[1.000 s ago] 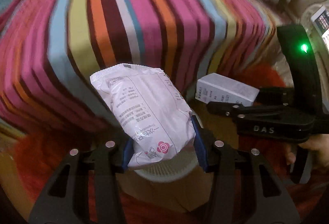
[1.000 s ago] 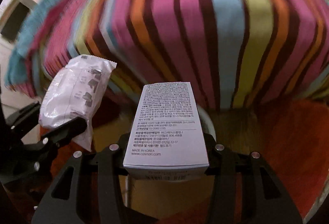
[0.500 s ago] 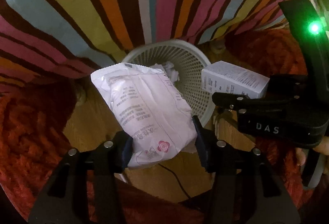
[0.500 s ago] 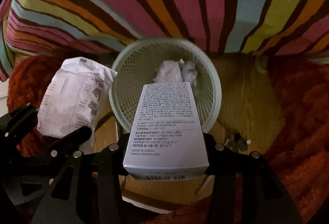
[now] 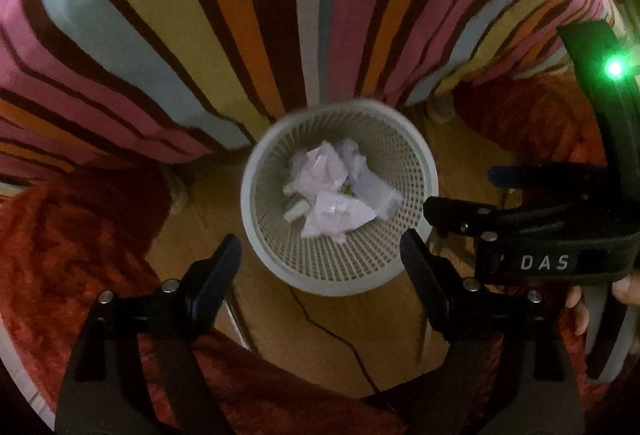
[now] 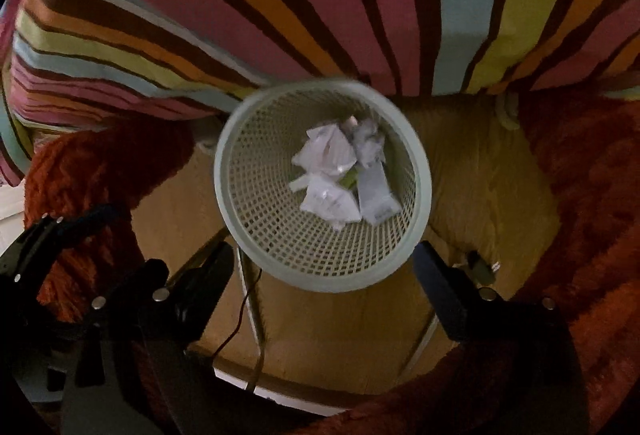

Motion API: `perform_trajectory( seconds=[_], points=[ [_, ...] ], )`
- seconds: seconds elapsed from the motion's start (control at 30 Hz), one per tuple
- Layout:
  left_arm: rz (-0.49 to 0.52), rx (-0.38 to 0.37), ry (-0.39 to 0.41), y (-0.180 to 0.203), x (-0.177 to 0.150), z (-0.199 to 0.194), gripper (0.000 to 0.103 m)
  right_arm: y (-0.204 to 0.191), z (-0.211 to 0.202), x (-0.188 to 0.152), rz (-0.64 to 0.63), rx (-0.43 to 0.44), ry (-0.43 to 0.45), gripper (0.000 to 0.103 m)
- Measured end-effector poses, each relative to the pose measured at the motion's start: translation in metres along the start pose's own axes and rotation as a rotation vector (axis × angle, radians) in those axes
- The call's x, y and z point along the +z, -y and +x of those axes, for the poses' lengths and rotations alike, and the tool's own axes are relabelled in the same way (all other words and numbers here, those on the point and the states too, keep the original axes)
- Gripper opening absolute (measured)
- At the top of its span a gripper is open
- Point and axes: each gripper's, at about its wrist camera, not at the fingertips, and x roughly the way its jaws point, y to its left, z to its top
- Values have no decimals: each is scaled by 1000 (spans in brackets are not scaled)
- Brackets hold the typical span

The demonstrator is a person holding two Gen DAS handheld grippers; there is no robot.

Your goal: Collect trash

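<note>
Jaws of left gripper (image 5: 320,247) spread wide, gripping nothing. Jaws of right gripper (image 6: 323,255) likewise wide apart and bare. Both poised above a basket (image 5: 332,271), pointing down into it.

Far left in the left wrist view: red rug (image 5: 60,235), shaggy, reaching under the gripper. Above it, across the whole top: striped bedspread (image 5: 200,35) in pink, orange, yellow, blue and brown, hanging down to just behind the basket. Centre: basket standing upright on wood floor (image 5: 328,347), pale mesh walls, round rim. Trash (image 5: 332,191) lying at the bottom: crumpled white paper, plus a flat white packet. Thin dark cable (image 5: 332,331) running over the floor in front of the basket. Right: right gripper seen from the side, tips just beside the basket rim, lettering "DAS" on its body, green light (image 5: 614,68) glowing above. Bit of a hand (image 5: 576,307) at the edge, under that gripper.

Right wrist view: left gripper at far left, dark and partly blurred. Centre: same basket, with paper wads toward the back, packet (image 6: 328,201) in front and a small white box (image 6: 376,195) touching its right side. Right: more red rug.
</note>
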Motion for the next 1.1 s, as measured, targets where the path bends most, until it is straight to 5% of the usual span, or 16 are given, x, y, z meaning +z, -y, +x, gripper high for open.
perform_trajectory(
  seconds=[0.33,0.57,0.87,1.1],
  points=[
    [-80,92,265,-9,2,-68,80,-14,-84,-18,-20,-51,406,87],
    [-127,128,445,-12,4,-126,80,-20,-141,-28,-11,-76,610,87],
    [-132,146,568,-2,-2,-177,80,-33,-184,-44,-40,-101,788,87],
    [-117,175,621,7,-9,-195,80,-36,-193,-53,-49,-100,825,87]
  ],
)
